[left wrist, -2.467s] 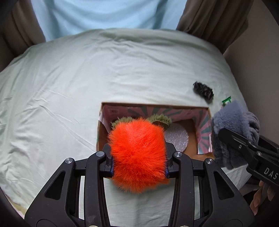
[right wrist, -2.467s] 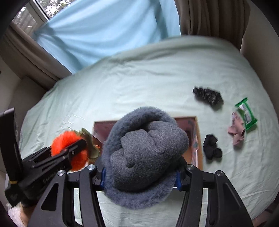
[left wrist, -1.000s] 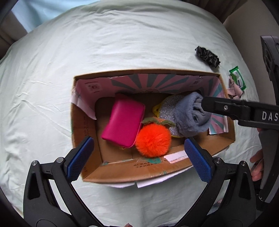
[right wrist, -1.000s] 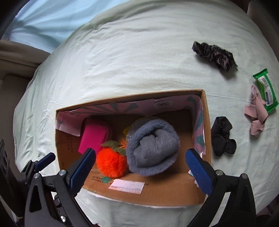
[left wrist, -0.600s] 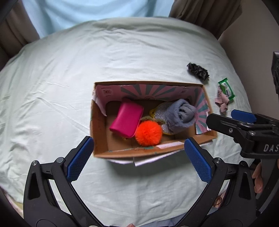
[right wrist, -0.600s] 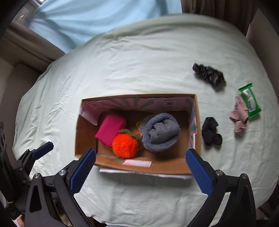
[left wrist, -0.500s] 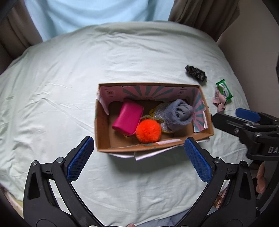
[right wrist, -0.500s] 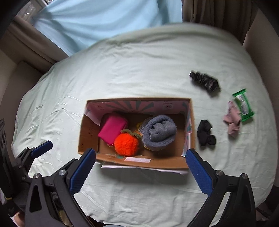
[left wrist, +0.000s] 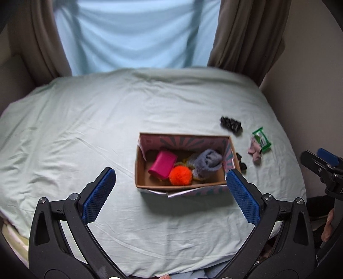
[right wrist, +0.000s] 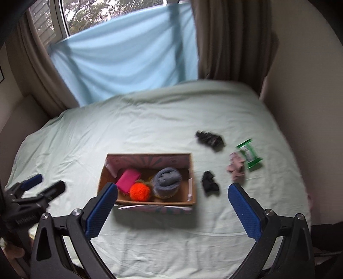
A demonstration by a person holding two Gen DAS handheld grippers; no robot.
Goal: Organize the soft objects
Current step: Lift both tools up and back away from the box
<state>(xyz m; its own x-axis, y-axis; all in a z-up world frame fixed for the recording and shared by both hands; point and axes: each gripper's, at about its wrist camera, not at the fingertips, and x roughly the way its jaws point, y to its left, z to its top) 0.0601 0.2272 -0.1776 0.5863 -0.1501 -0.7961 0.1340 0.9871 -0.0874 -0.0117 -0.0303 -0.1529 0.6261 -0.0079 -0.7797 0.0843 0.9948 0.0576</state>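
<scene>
We hold both grippers above the near edge of the bed (left wrist: 85, 128), and neither carries anything. Our left gripper (left wrist: 170, 194) has its blue pads spread wide, and our right gripper (right wrist: 172, 211) is spread just as wide.

The cardboard box (right wrist: 148, 200) sits on the sheet toward the near right part of the bed. Inside it lie a pink pouch (right wrist: 128, 179), an orange fluffy ball (right wrist: 139, 191) and a rolled grey sock (right wrist: 167, 178), packed close together, with something glittery half hidden beneath the sock.

We judge that one placing step is finished and the next pick is not yet begun. Several soft pieces lie loose on the sheet to the right of the box: a black bundle (right wrist: 209, 183) just beside the box's right wall, a pinkish cloth (right wrist: 235, 168) farther toward the right edge, and a dark scrunchie-like piece (right wrist: 210, 138) toward the far right. A green packet (right wrist: 248, 155) touches the pinkish cloth; whether it counts as soft we cannot tell.

The black bundle is the nearest, so our right gripper would likely go down over it and pinch it from above. It is limp, and the sheet may bunch between the pads.

The pale green sheet is creased. Beyond the bed's far edge hang a light blue cloth (right wrist: 124, 62) and brown curtains (right wrist: 231, 38) over a window (right wrist: 70, 12).
</scene>
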